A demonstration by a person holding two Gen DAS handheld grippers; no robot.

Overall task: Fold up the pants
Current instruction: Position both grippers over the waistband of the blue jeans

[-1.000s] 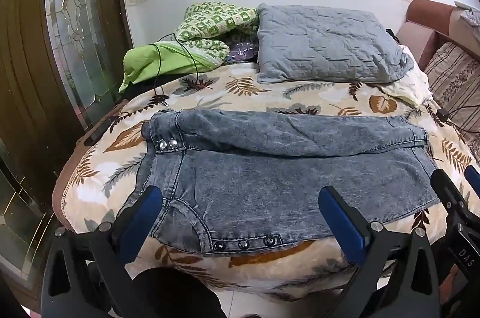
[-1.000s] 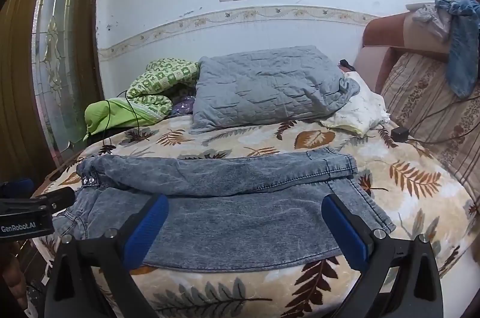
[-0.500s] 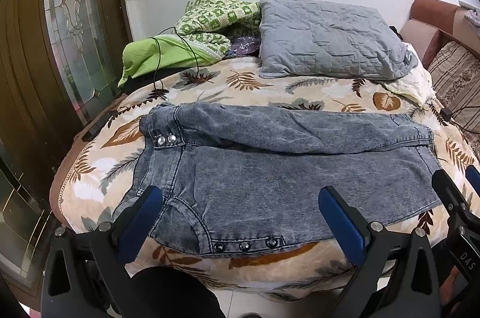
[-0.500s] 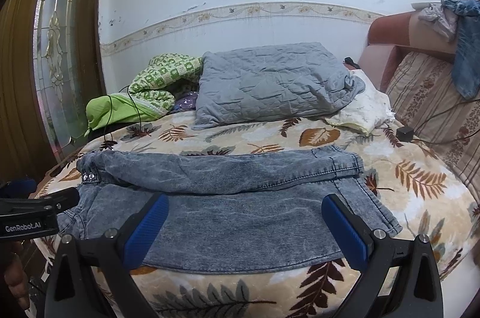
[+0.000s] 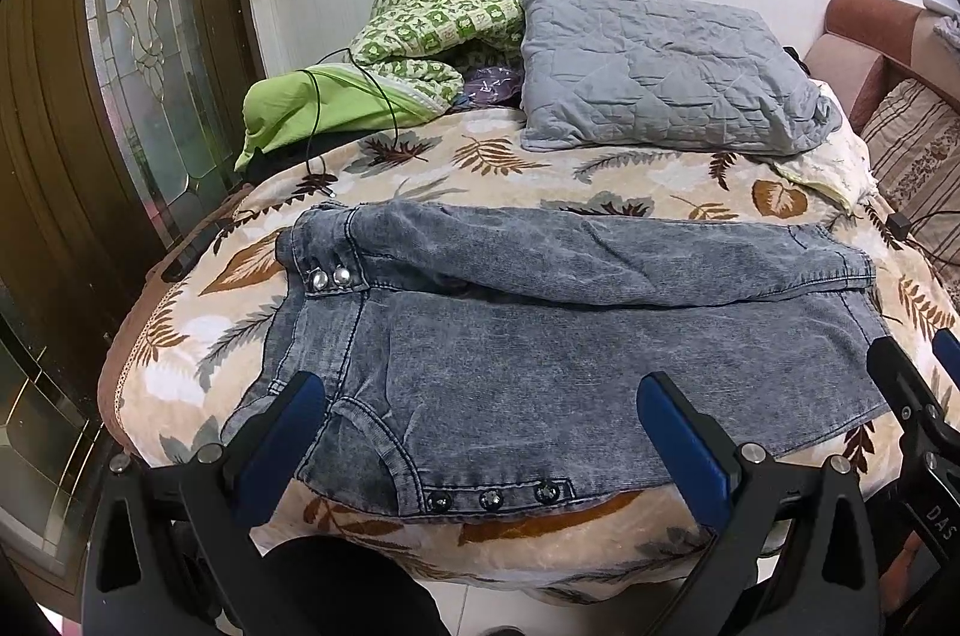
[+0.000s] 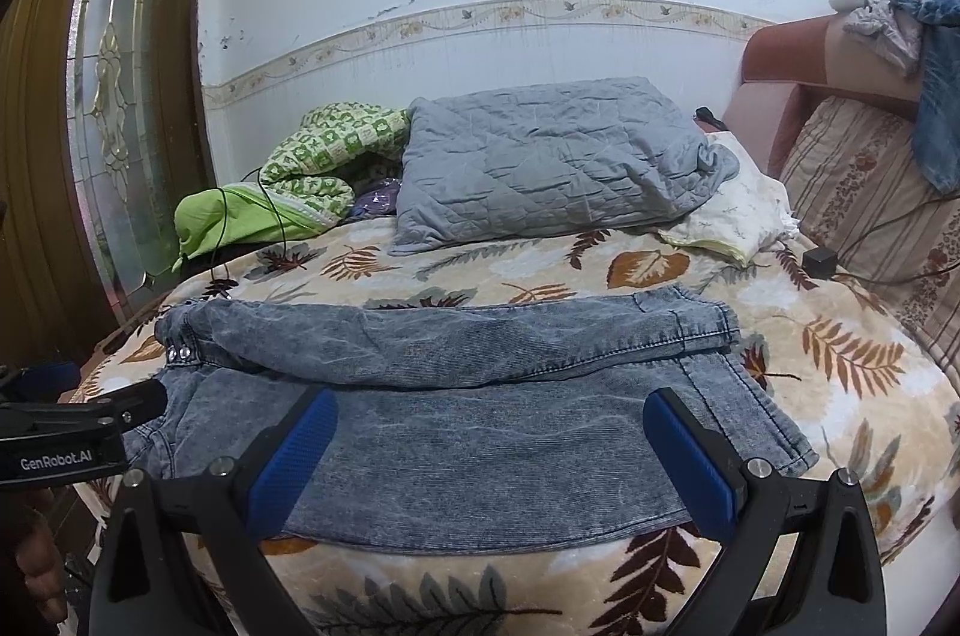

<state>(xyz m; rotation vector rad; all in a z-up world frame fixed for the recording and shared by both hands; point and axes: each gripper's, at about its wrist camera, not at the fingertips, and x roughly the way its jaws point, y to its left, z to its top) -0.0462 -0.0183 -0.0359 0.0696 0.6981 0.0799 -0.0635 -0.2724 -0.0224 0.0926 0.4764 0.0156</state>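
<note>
Grey acid-wash jeans point(image 5: 540, 348) lie flat across the near part of the bed, one leg folded over the other, waistband with metal studs at the left. They show in the right wrist view point(image 6: 480, 396) too. My left gripper point(image 5: 480, 432) is open and empty, above the near hem by the waist end. My right gripper point(image 6: 489, 447) is open and empty, above the near edge toward the leg cuffs. The right gripper's finger edges into the left view point(image 5: 906, 384); the left gripper shows at the right view's left edge point(image 6: 78, 420).
The bed has a leaf-print blanket point(image 5: 600, 168). A grey quilted pillow point(image 5: 660, 72), a green patterned blanket point(image 5: 420, 30) and a lime bundle with a black cable point(image 5: 312, 108) lie at the back. A striped sofa cushion point(image 6: 870, 192) is at right, a glass door point(image 5: 150, 36) at left.
Both grippers have dipped and moved slightly closer to the bed, so the jeans sit a little higher in view. The jeans have not moved. Both jaws stay open.
</note>
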